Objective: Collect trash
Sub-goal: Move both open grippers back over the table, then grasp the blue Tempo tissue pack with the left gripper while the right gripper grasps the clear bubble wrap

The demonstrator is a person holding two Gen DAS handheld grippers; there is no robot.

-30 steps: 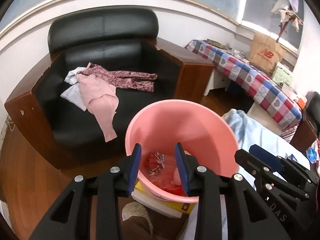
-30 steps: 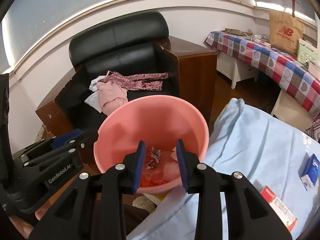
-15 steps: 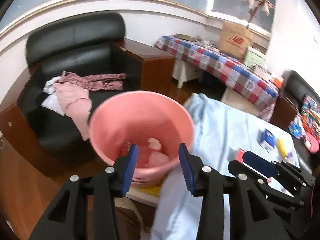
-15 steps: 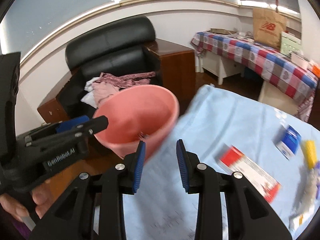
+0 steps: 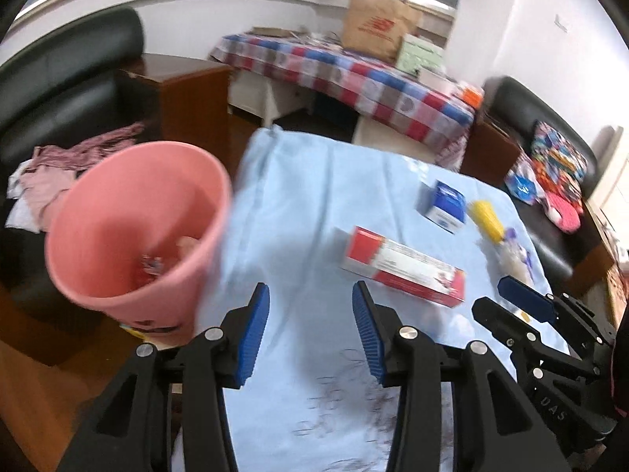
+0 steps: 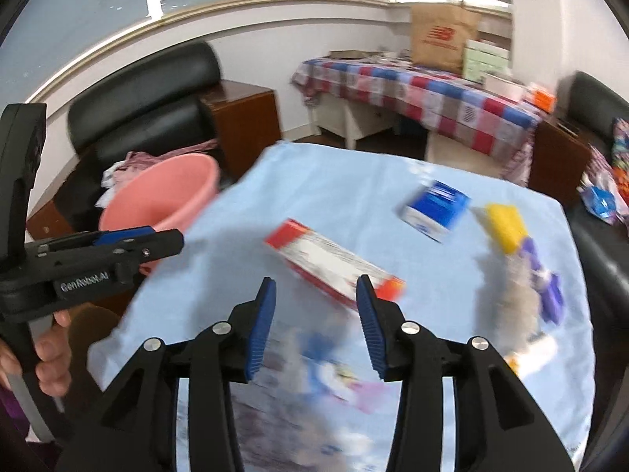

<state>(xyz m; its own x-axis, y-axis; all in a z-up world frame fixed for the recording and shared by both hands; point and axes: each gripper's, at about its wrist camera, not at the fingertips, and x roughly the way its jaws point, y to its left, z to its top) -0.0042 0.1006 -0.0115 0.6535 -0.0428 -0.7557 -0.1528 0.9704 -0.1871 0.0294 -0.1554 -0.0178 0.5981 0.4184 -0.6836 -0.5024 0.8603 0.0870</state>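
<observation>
A pink bucket (image 5: pixel 129 228) (image 6: pixel 165 196) with scraps at its bottom stands off the left edge of a table covered in light blue cloth (image 5: pixel 314 181). On the cloth lie a red and white carton (image 5: pixel 401 267) (image 6: pixel 334 267), a blue and white box (image 5: pixel 446 204) (image 6: pixel 434 204), a yellow piece (image 5: pixel 485 218) (image 6: pixel 505 226) and a pale crumpled wrapper (image 6: pixel 515 295). My left gripper (image 5: pixel 310 295) hangs over the cloth beside the bucket, jaws opening, nothing between them. My right gripper (image 6: pixel 316 289) hovers just short of the carton, jaws opening and empty.
A black armchair (image 5: pixel 59 78) with pink clothes sits behind the bucket, next to a wooden cabinet (image 5: pixel 192 94). A checkered table (image 5: pixel 354 78) with a paper bag stands at the back and a black sofa (image 5: pixel 550 181) on the right. Blurred wrappers (image 6: pixel 342 377) lie near the front edge.
Both grippers swung right, from over the pink bucket to over the blue cloth. Their jaws stand wider. The bucket now sits at the left of both views.
</observation>
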